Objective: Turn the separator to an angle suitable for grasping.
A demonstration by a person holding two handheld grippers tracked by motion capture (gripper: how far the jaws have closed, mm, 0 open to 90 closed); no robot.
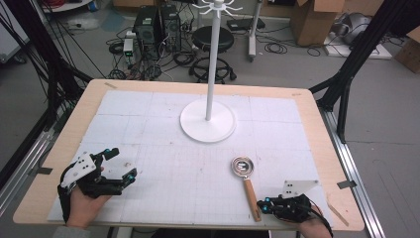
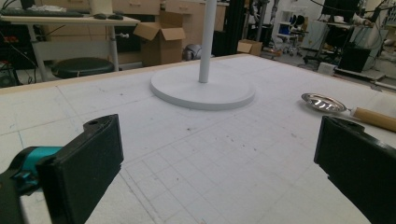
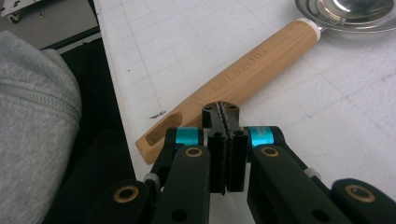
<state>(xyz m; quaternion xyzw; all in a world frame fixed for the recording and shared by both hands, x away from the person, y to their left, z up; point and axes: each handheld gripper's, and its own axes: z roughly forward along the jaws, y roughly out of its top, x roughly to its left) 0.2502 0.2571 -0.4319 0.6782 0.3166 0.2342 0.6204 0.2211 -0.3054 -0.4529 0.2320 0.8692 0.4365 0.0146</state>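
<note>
We're keeping the left gripper (image 1: pixel 115 166) wide open and idle, well left of the strainer (image 1: pixel 246 182). We're nosing the right gripper (image 3: pixel 225 122), jaws pressed together on nothing, up to its wooden handle; next we're opening to grab it. The white stand (image 1: pixel 208 120) is sitting behind the strainer, not in the way.

Strainer (image 1: pixel 242 166): silver metal bowl, light tan wooden handle (image 3: pixel 243 84) (white collar at the bowl end). Stand (image 1: pixel 208 120): white base and pole. Table (image 1: pixel 317 129): white gridded mat, pale wood border. Both grippers (image 1: pixel 111 168) (image 1: pixel 270 204): black with teal accents.
</note>
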